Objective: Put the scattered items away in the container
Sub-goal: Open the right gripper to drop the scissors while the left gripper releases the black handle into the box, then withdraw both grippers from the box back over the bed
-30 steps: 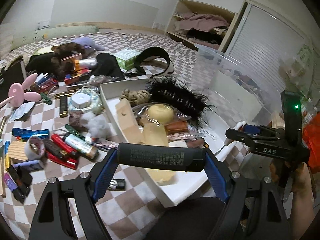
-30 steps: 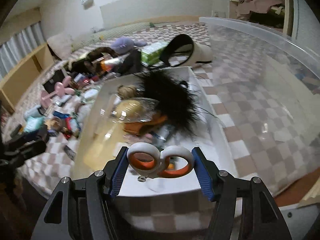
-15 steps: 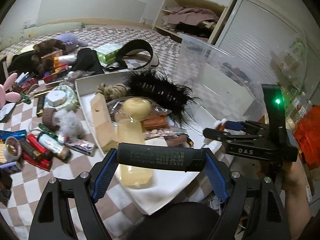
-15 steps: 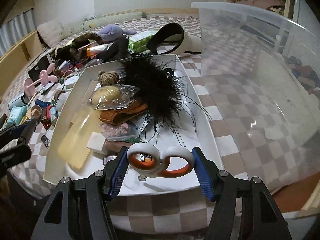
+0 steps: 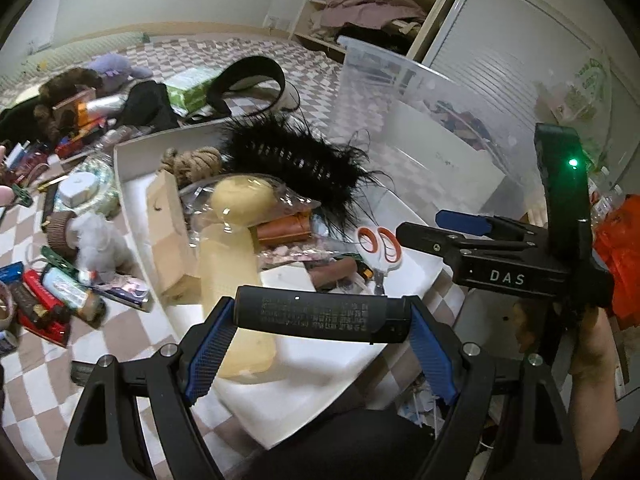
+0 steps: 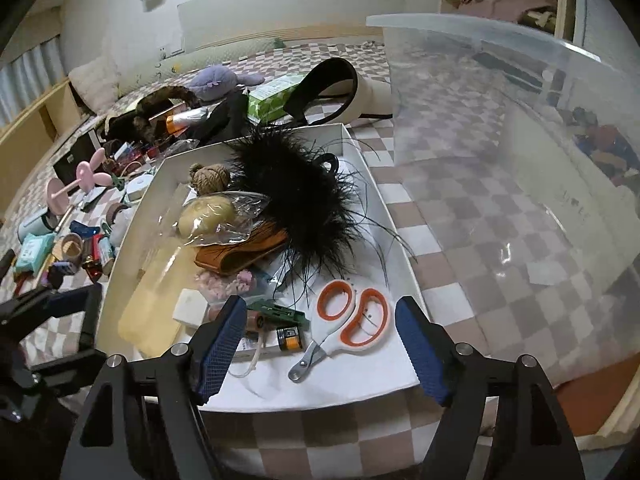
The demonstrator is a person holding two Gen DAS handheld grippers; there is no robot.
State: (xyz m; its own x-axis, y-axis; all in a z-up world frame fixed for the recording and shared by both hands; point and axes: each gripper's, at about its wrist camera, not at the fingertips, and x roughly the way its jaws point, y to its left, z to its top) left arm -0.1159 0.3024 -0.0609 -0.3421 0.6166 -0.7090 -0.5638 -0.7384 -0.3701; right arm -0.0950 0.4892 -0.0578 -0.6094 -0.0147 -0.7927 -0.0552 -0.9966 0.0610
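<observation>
My left gripper (image 5: 320,316) is shut on a black cylinder (image 5: 320,314) and holds it above the near end of the white tray (image 5: 288,396). My right gripper (image 6: 320,336) is open and empty over the tray's near end (image 6: 384,372); it also shows in the left wrist view (image 5: 440,224). White scissors with orange handles (image 6: 348,320) lie flat in the tray just beyond its fingers, and show in the left wrist view (image 5: 380,248). The tray holds a black feather piece (image 6: 300,192), a rope ball (image 6: 212,176), a bagged yellow ball (image 6: 208,214) and a brown pouch (image 6: 240,252).
A large clear plastic bin (image 6: 520,140) lies on its side right of the tray. Scattered items cover the checkered surface left of the tray: batteries, tape roll (image 6: 72,246), a pink fan (image 6: 84,178), a white plush (image 5: 98,240). A black-and-white visor (image 6: 340,84) lies behind.
My right gripper has opened and let go of the scissors, which now lie in the tray. My left gripper still holds the black cylinder and has shifted a little right.
</observation>
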